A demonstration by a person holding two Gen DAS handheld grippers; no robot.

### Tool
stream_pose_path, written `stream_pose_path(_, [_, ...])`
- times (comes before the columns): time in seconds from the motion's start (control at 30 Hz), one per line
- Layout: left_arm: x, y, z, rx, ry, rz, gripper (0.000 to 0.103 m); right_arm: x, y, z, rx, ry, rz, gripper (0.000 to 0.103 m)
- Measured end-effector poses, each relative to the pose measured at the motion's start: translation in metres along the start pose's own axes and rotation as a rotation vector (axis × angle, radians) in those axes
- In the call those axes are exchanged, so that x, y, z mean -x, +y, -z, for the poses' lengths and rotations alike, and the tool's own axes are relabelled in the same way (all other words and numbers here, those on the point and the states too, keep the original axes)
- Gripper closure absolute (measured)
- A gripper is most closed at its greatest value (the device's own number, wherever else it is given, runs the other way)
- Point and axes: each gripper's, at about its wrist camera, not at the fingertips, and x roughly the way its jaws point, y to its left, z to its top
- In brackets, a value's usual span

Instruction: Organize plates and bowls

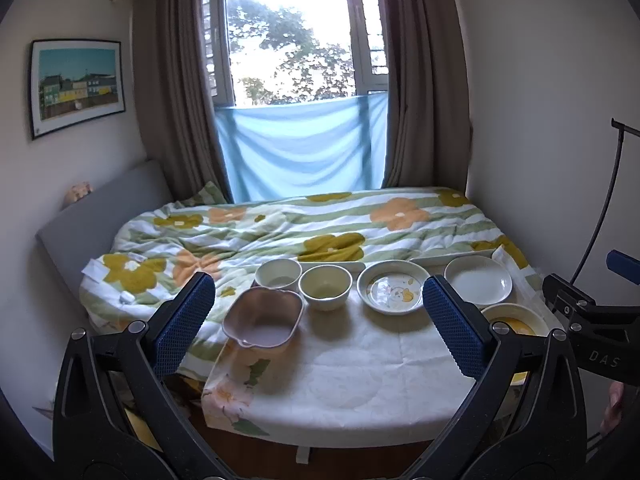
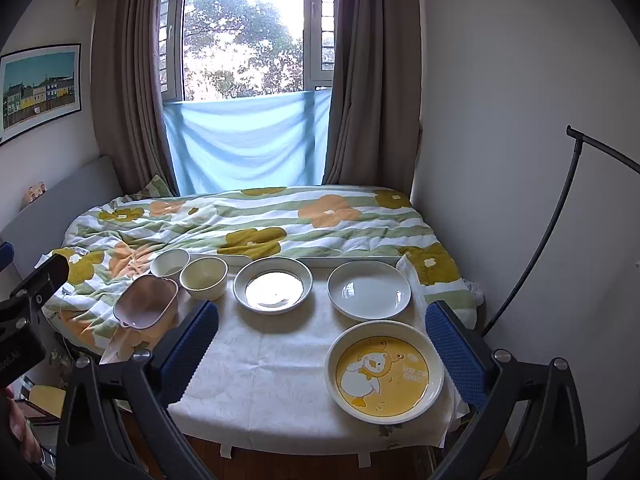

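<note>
Six dishes on the white-clothed table [image 2: 280, 380], both tongs released and holding nothing.
Left gripper [image 1: 320, 320]: pink lobed bowl [image 1: 264, 316], two cream bowls [image 1: 325, 287] between fingers. Right gripper [image 2: 320, 350]: yellow duck plate [image 2: 384, 372] between fingers, two white plates [image 2: 369, 289] beyond.

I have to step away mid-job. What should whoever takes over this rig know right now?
Left claw: open, empty, above the table's near edge. Right claw: open, empty.
On the table: pink bowl, white bowl and cream bowl at left; rimmed plate in the middle; white plate and duck plate at right.
Done: nothing stacked.
Left: group bowls, group plates.
</note>
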Motion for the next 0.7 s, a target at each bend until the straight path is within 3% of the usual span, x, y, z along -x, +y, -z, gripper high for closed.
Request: stream_pose_path(0.7, [-0.0072,-0.0039,0.0014,-0.008,0.005,0.005,0.000,-0.0066,0.0030,-0.0071,0.003,0.008,0.009,0.000])
